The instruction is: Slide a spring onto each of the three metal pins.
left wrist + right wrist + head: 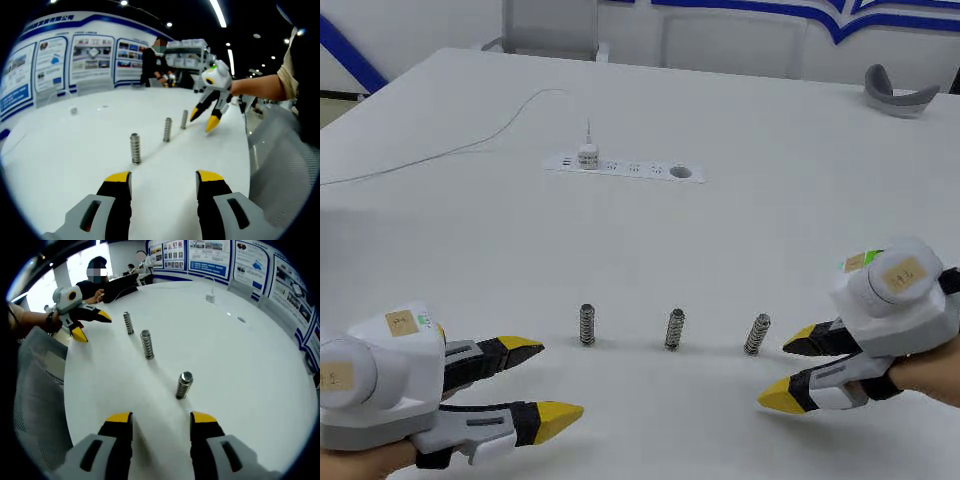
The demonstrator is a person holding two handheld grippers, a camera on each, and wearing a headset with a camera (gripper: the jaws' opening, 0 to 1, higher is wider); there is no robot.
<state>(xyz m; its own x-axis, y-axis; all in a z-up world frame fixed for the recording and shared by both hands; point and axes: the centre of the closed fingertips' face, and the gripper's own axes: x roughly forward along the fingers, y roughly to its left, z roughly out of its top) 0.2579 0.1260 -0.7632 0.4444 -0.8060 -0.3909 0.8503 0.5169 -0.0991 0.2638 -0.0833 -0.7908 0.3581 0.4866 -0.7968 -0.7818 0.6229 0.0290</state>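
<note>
All three springs stand in a row near the front edge of the table: the left spring, the middle spring and the right spring, each apart from its neighbour. Each coil stands on end as if a pin holds it. In the right gripper view the shiny top of a metal pin shows above the nearest coil.

The left gripper hovers by the front left of the row, just short of the left spring. Its yellow-tipped jaws are spread wide and hold nothing. The right gripper sits just beside the right spring, its jaws likewise parted and empty (no loose spring lies anywhere on the bare surface that I can see). A power strip lies well back, toward the far edge.

Judging by this, the threading looks done and the moment is one of checking. The right spring seems to lean a little in the head view, so the next move may call for a light nudge to confirm it is fully seated, without knocking it over.
</note>
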